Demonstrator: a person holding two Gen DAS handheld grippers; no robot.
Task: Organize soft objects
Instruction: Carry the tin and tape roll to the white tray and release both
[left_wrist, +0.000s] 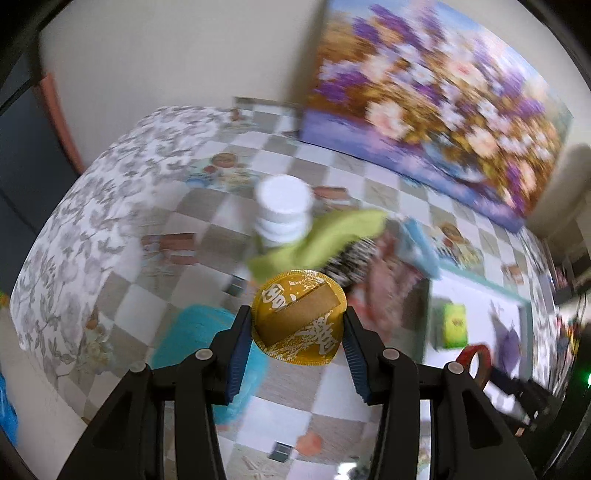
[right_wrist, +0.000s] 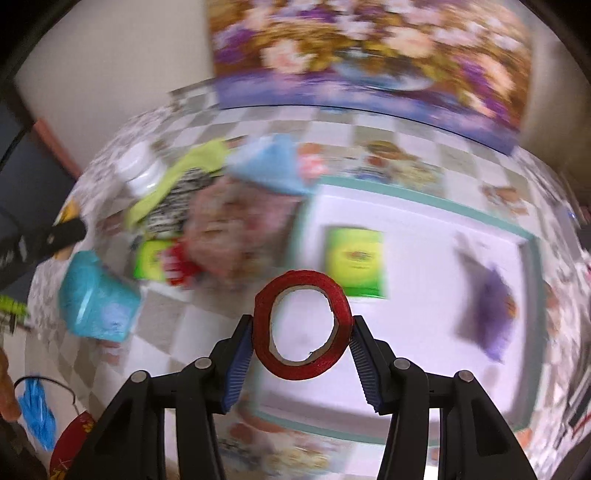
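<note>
My left gripper (left_wrist: 298, 326) is shut on a round gold foil-wrapped disc (left_wrist: 299, 317), held above the checked tablecloth. My right gripper (right_wrist: 303, 328) is shut on a red tape roll (right_wrist: 302, 325), held over a white tray (right_wrist: 424, 229). A pile of soft things lies at the tray's left: a green cloth (right_wrist: 177, 177), a zebra-striped cloth (right_wrist: 177, 205), a pink fabric (right_wrist: 236, 229) and a light blue cloth (right_wrist: 273, 166). In the left wrist view the same green cloth (left_wrist: 328, 236) and pink fabric (left_wrist: 388, 291) lie beyond the disc. A purple pouch (right_wrist: 491, 310) rests on the tray.
A white bottle (left_wrist: 282, 206) stands behind the green cloth. A turquoise packet (right_wrist: 99, 299) lies left of the tray, and a green tea box (right_wrist: 354, 262) sits on it. A flower painting (left_wrist: 436, 96) leans on the wall at the table's back. Both views are motion-blurred.
</note>
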